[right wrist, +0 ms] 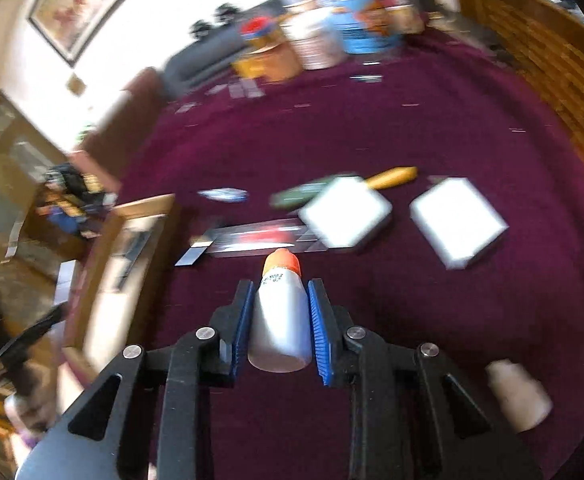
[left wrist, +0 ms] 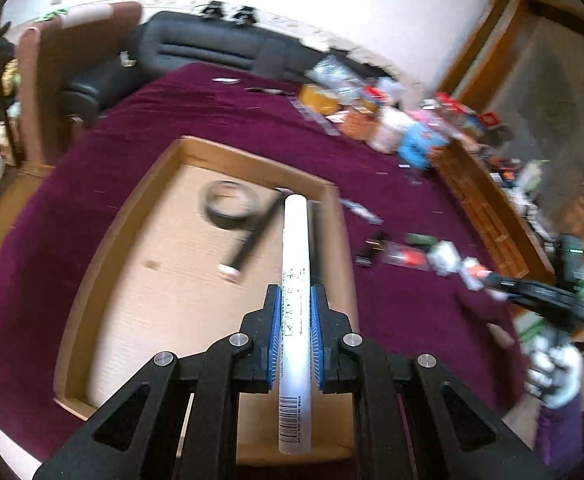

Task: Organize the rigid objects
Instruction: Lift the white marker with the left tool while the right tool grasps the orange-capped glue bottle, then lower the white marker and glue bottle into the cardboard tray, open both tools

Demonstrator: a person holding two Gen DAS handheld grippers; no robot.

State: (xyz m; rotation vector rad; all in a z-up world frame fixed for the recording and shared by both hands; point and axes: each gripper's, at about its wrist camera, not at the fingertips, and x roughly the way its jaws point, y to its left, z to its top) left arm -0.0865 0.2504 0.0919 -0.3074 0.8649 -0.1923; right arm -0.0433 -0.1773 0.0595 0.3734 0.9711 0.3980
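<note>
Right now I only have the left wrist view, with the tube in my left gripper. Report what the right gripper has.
Observer: The right gripper is shut on a white bottle with an orange cap, and the cap points away from the hand.
Operator: Say what lies to its right.
Observer: A cream bottle lies on its side on the cloth, clear of the gripper.
Operator: Now what is ahead of it.
Observer: A white box and a second box sit beside each other, not touching.
</note>
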